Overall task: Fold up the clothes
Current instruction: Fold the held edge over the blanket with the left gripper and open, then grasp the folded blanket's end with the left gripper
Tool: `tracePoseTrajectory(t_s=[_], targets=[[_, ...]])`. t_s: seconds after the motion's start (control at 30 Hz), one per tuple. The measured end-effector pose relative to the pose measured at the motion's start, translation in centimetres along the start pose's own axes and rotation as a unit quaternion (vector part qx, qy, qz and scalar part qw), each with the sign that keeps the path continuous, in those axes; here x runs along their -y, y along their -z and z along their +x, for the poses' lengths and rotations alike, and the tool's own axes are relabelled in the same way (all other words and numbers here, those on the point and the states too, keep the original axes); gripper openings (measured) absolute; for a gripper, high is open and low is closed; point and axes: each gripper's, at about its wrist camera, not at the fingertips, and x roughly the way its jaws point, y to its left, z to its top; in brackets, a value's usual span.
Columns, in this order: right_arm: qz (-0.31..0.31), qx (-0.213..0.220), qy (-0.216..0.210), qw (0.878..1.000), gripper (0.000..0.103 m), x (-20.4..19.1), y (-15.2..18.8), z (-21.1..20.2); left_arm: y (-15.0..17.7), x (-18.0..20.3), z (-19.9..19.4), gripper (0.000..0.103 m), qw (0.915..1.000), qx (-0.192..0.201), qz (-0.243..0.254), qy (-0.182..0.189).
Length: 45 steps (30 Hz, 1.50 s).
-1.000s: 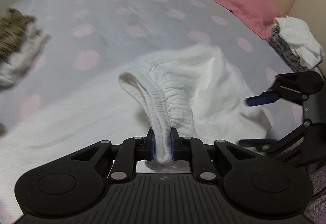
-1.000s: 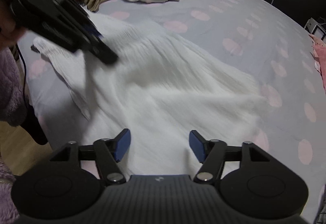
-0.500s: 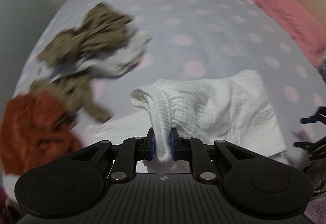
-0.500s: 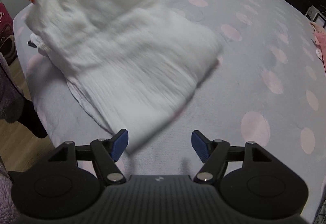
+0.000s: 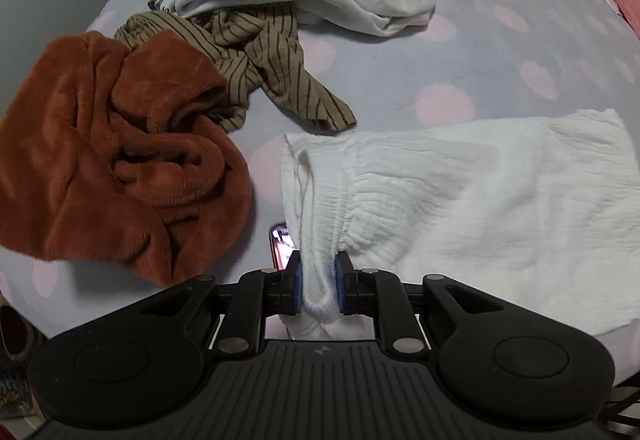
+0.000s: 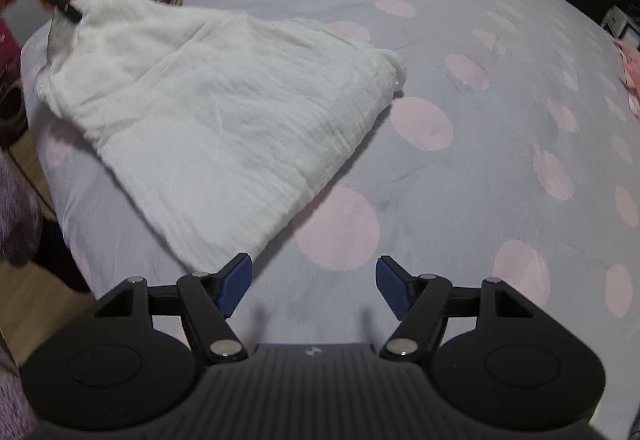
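left tongs (image 5: pixel 318 286) opening around white garment's (image 5: pixel 480 200) waistband on bed (image 5: pixel 440 52).

Left tongs (image 5: pixel 318 290) opening (cloth between pads), right tongs (image 6: pixel 313 286) spread wide

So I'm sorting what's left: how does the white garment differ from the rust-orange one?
The white garment lies folded flat, while the rust-orange garment sits crumpled. The white one is crinkled and thin; the orange one looks plush. The left gripper, jaws opening, has the white one's waistband between its pads; nothing touches the orange. Both rest on the bedsheet.
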Motion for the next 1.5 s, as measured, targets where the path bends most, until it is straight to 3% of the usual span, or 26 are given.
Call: tracePoseTrajectory(t_s=[0.2,0.23,0.33,0.53,0.8,0.93,1.23,1.33,1.5], targets=[[0.027,0.0,-0.015,1.0,0.072,0.2,-1.4,1.2,0.5,1.7,1.2,0.034,0.9975,-0.012,0.034,-0.061],[0.031,0.001,-0.019,0.999,0.072,0.2,-1.7,1.4,0.7,2.4,0.8,0.042,0.9967,-0.003,0.044,-0.069],[0.045,-0.005,-0.034,0.998,0.072,0.3,-2.0,2.0,1.2,4.4,-0.7,0.045,0.993,0.031,0.073,-0.088],[0.091,-0.026,-0.07,0.993,0.071,0.9,-1.6,3.1,1.8,10.0,-3.2,0.045,0.9908,0.058,0.112,-0.049],[0.022,-0.02,-0.021,0.999,0.071,0.1,-1.3,2.4,3.0,19.8,-3.6,0.045,0.9848,0.035,0.166,0.038],[0.011,-0.025,-0.007,1.0,0.071,0.5,-0.8,2.2,4.1,24.6,-3.1,0.045,0.9785,0.03,0.194,0.063],[-0.013,-0.037,0.005,0.999,0.07,1.2,0.6,2.0,5.3,32.5,-2.1,0.045,0.9701,0.014,0.203,0.132],[-0.025,-0.037,0.017,0.999,0.07,1.5,1.2,1.9,5.3,34.5,-1.3,0.045,0.9713,0.007,0.193,0.138],[-0.007,-0.036,0.018,0.999,0.07,2.7,2.0,1.7,5.6,36.8,0.6,0.045,0.9728,-0.016,0.202,0.112]])
